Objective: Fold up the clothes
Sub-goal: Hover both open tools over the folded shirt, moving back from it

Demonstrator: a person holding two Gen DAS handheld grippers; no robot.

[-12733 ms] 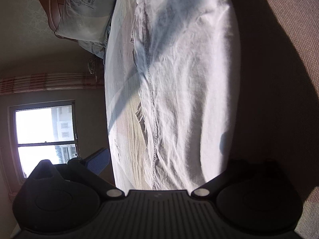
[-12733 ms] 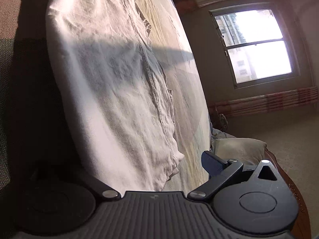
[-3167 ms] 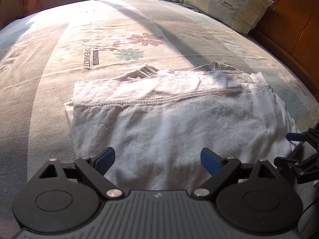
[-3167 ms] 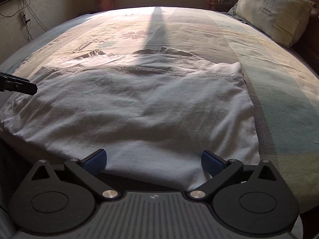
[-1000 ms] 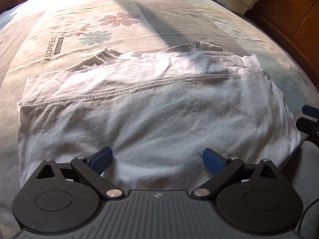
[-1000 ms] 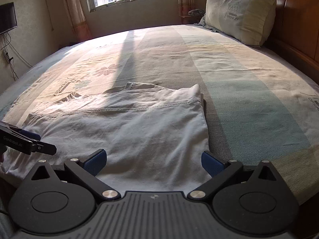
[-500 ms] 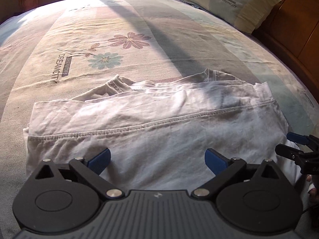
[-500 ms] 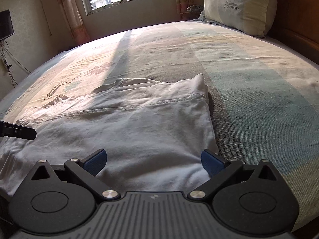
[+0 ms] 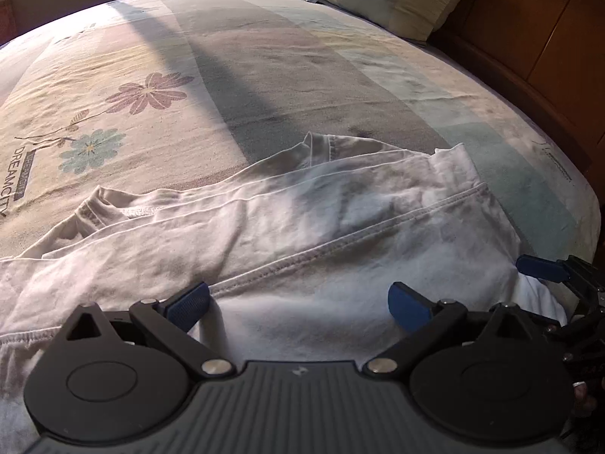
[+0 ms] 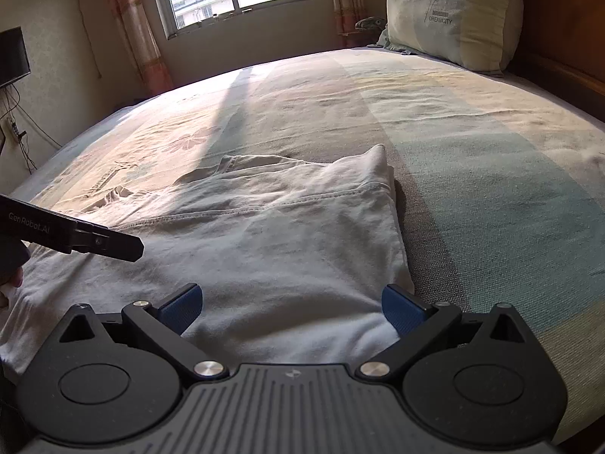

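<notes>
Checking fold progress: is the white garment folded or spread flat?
Folded: the white garment lies doubled on the bed, a stitched hem crossing its top layer.

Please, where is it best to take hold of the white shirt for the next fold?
Probably the near edge of the white shirt, from the bed's near side: it lies flat, and the open right gripper and left gripper already straddle it near its two ends.

White wrinkled cotton garment point(image 9: 321, 227), prob a t-shirt, lying flat & folded over on itself near the front edge of the bed. Stitched hem point(image 10: 264, 208) runs across the top layer w/ more fabric layers poking out behind it. Right side edge is fairly straight.
</notes>
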